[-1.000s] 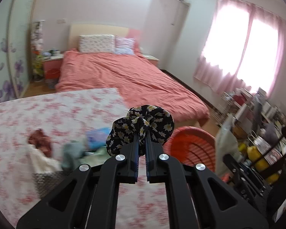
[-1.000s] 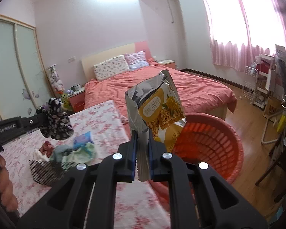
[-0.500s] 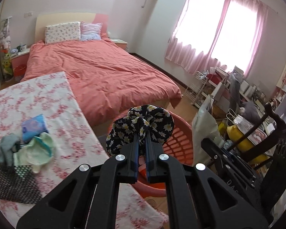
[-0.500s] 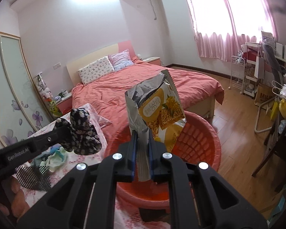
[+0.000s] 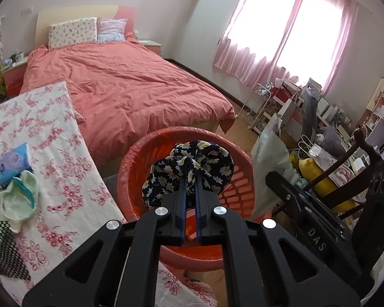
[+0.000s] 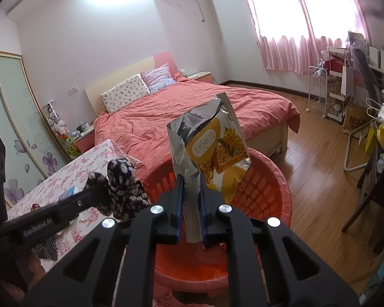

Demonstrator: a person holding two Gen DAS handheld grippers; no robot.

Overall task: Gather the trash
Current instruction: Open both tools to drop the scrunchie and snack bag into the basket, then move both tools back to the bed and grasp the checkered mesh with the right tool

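The left gripper (image 5: 189, 181) has its jaws drawn almost together, pinching a dark scrunchie (image 5: 189, 171) patterned with pale daisies; the fabric bunches out past and to both sides of the fingertips. Directly beyond and below those jaws sits the red laundry-style basket (image 5: 138, 158), so the scrunchie hangs over its opening, and a scrap of orange wrapper (image 5: 190, 226) lies on the basket floor, seen through the gap between the fingers. The right gripper (image 6: 192, 181) has a narrow gap between its jaws, and they are opening; the crimped bottom edge of a silver and yellow snack bag (image 6: 210, 143) stands between them, the pads close against it on either side, and the bag rises upright ahead of the fingertips. The same basket lies just under and beyond this gripper too, its slotted wall showing right of the bag. Left of the right jaws, the other gripper reaches in with the scrunchie at the basket's near rim. Further left of both, a table with a pink floral cloth (image 5: 53, 153) carries a blue packet (image 5: 14, 161), a pale green cloth (image 5: 15, 202) and a black mesh piece (image 5: 2, 250). A bed with a coral cover (image 5: 130, 87) lies beyond the basket.
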